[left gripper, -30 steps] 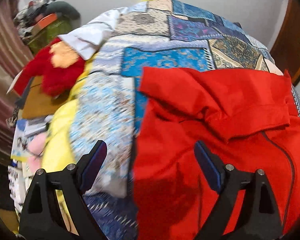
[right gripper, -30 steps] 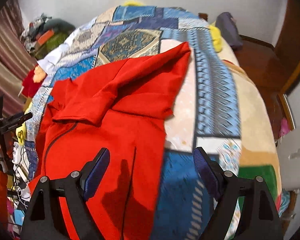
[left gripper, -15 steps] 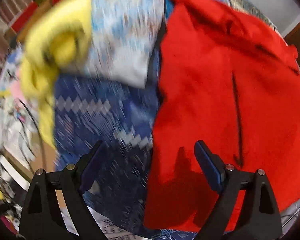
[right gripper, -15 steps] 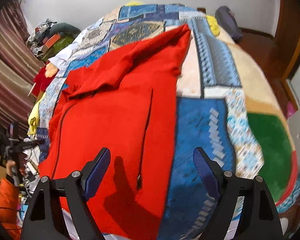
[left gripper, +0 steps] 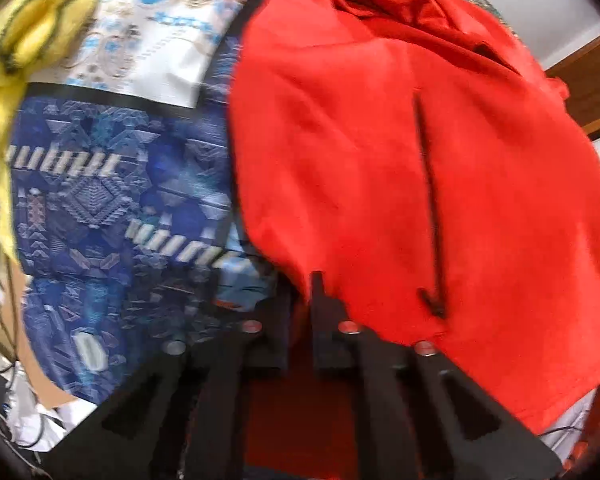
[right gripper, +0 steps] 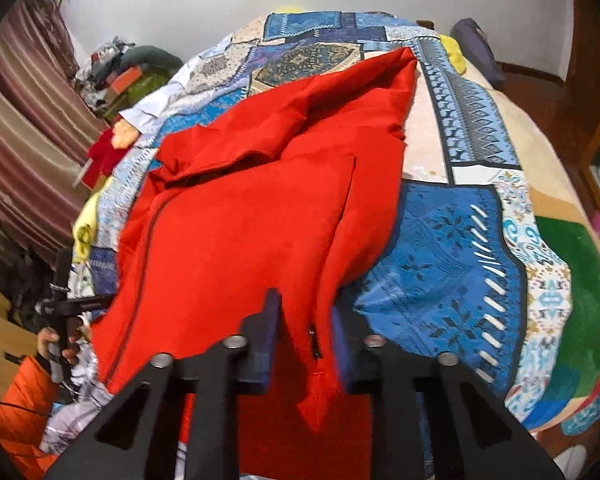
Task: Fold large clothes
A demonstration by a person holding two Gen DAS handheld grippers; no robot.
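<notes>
Your left claw (left gripper: 300, 312), at the bottom centre of the left wrist view, has its jaws drawn nearly together and pinching the near hem of the red garment (left gripper: 400, 168); red cloth shows between and below the fingers. That garment fills the right half of the frame, with a dark zipper line running down it, and it lies on the patchwork bedspread (left gripper: 100, 208), whose blue geometric panel takes the left side. A yellow cloth (left gripper: 16, 52) bunches in the upper left corner. In the right wrist view, your right claw (right gripper: 306, 328) sits at the bottom centre with its jaws also close together, clamped on a fold of the red garment (right gripper: 240, 232) at its near edge beside a small zipper pull. From there the garment spreads up the middle of the frame across the bedspread (right gripper: 452, 248), its far part folded over and reaching toward the upper centre. At the lower left, your left hand (right gripper: 56, 344) grips the other tool's handle beside an orange sleeve (right gripper: 16, 400).
</notes>
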